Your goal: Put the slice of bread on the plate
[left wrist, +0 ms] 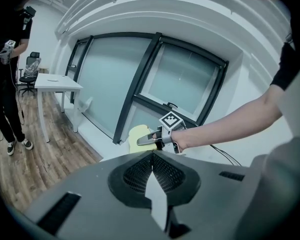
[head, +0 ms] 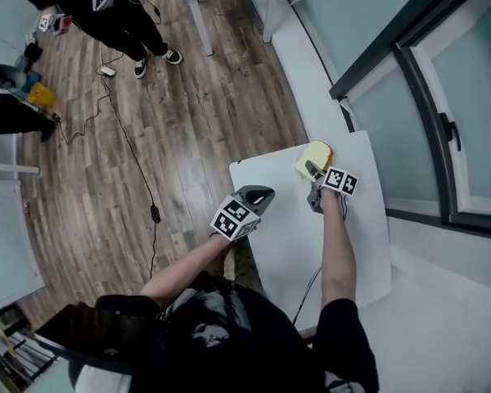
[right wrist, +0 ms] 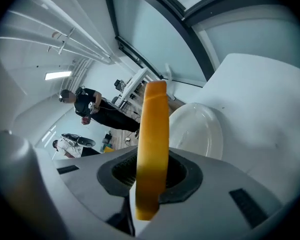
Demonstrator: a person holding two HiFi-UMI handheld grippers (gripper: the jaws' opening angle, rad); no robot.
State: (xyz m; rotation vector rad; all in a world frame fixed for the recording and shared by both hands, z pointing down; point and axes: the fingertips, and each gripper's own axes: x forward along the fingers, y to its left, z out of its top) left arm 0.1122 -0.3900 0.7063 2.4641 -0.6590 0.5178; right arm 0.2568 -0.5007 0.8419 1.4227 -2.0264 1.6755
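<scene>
1. Left hand-held gripper (head: 262,193): jaws together, nothing between them, at the left edge of the worktop (head: 352,244).
2. Right hand-held gripper (head: 313,172): clamped on the bread (head: 316,154), which is held on edge over the worktop's far corner.
3. Plate (right wrist: 202,134): white, on the worktop just beyond the bread, which is held clear of it. Cannot be made out in the head view, white on white.
4. Worktop: open room on the near half. Window wall (head: 442,97) close on the right.
</scene>
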